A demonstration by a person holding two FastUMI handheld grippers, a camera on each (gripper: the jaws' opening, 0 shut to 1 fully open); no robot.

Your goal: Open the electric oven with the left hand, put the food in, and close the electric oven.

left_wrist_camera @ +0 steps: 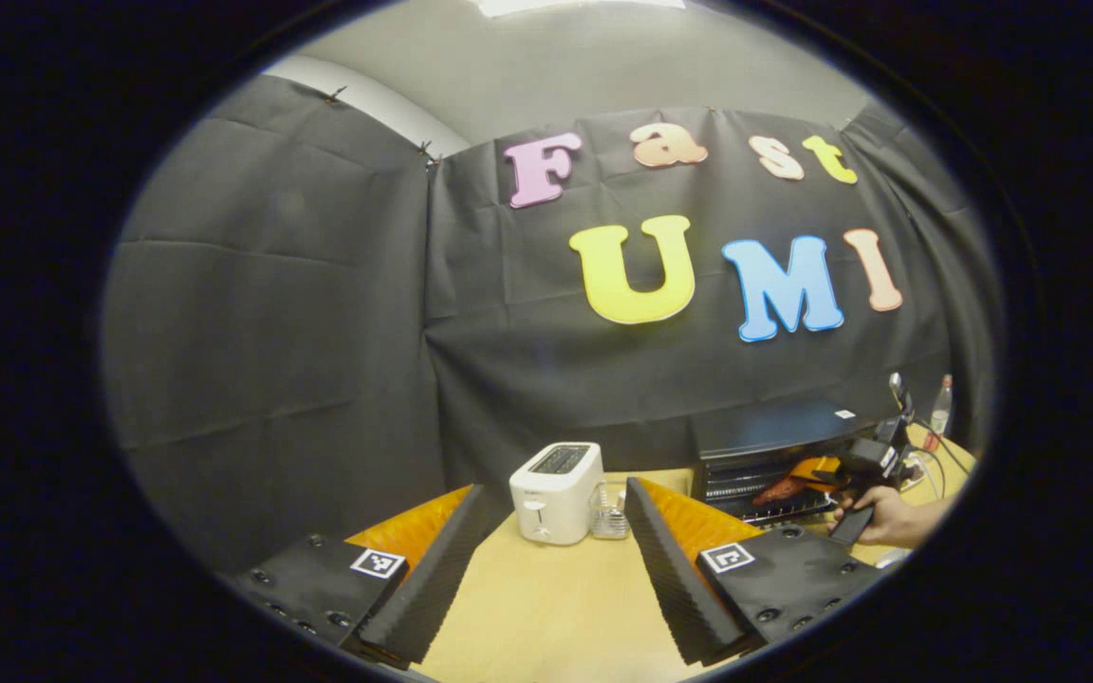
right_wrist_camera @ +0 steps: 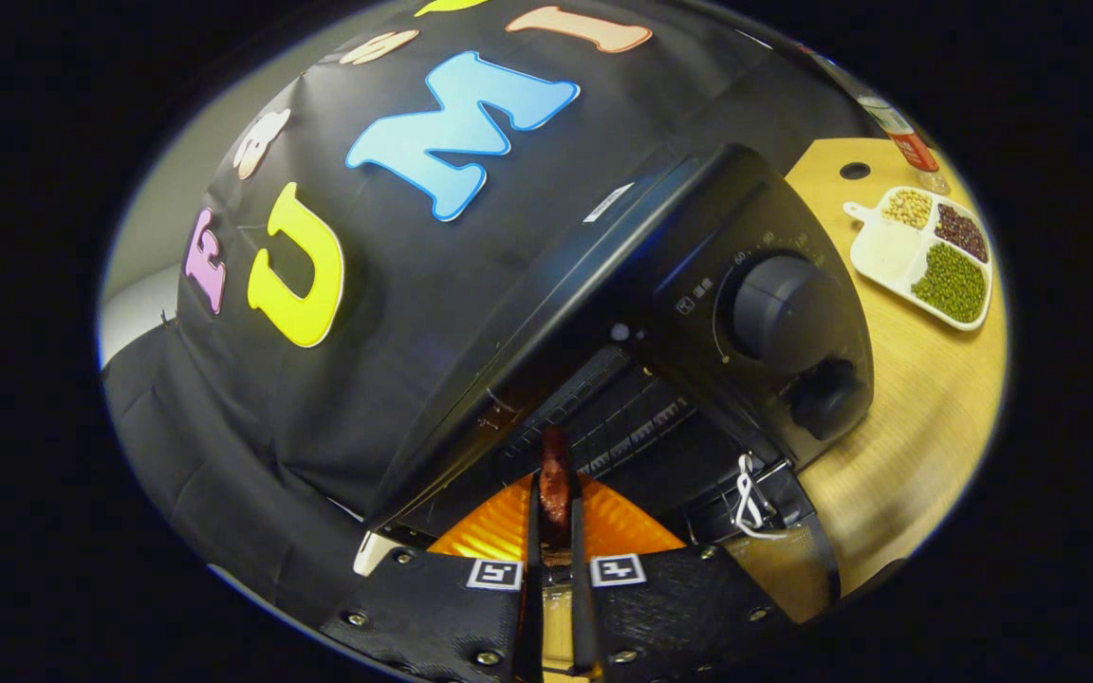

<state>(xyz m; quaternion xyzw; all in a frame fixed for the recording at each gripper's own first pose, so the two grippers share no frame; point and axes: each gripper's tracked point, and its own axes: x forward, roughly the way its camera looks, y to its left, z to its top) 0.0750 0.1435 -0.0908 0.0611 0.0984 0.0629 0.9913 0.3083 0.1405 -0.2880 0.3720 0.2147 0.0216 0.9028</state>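
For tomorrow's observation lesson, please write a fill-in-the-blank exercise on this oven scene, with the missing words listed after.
1. The oven door is ____.
2. The right gripper is shut on a piece of ____, held at the oven's mouth.
3. The left gripper is open and holds ____.
4. The white appliance on the table left of the oven is a ____.

Missing words: open; food; nothing; toaster

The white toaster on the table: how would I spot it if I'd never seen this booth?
Start at the black oven against the cloth wall. On the wooden table just left of it in the left gripper view stands the toaster. It is a white box with a dark slot on top, while the neighbouring oven is black.
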